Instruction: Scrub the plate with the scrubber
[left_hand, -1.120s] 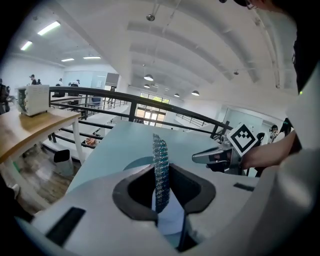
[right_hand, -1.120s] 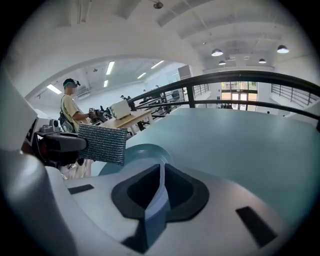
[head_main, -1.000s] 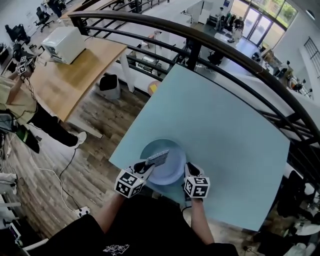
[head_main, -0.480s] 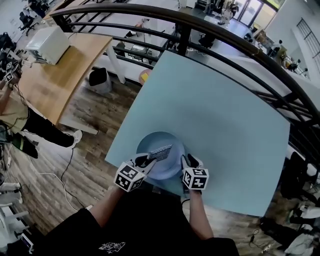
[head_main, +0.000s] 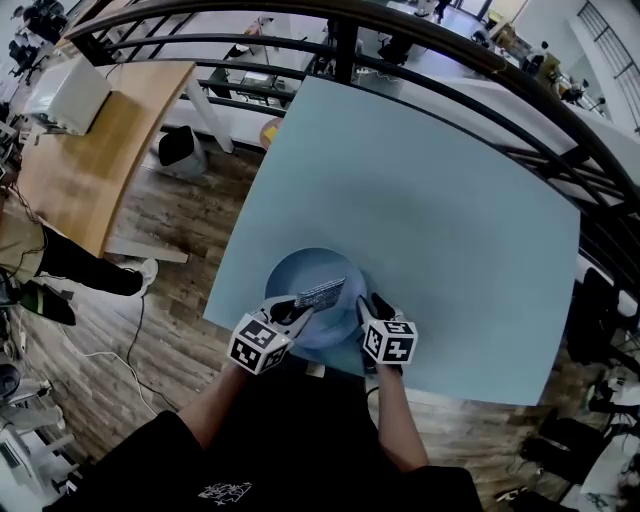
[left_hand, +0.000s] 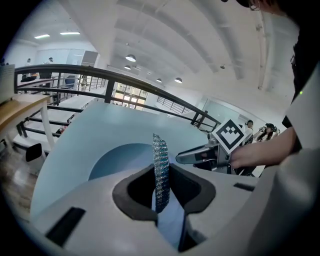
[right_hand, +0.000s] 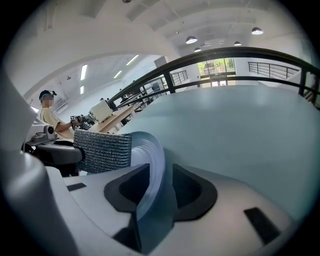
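A pale blue plate (head_main: 292, 275) lies on the light blue table (head_main: 430, 200) near its front edge. My left gripper (head_main: 297, 308) is shut on a silver mesh scrubber (head_main: 322, 293), which stands on edge over the plate's near side. In the left gripper view the scrubber (left_hand: 160, 165) rises upright between the pads above the plate (left_hand: 120, 157). My right gripper (head_main: 372, 305) is at the plate's right rim. Its jaws have just been opening. The rim (right_hand: 150, 160) sits between them with a gap on each side. The scrubber (right_hand: 102, 150) shows to the left there.
The table's front edge runs just under both grippers, with wooden floor below. A dark railing (head_main: 470, 60) curves past the table's far side. A wooden desk (head_main: 90, 150) with a white box (head_main: 65, 95) stands at the left, with a person beside it.
Both grippers and the plate sit slightly lower and nearer the table's front edge in the head view. The scrubber stays clamped in the left gripper.
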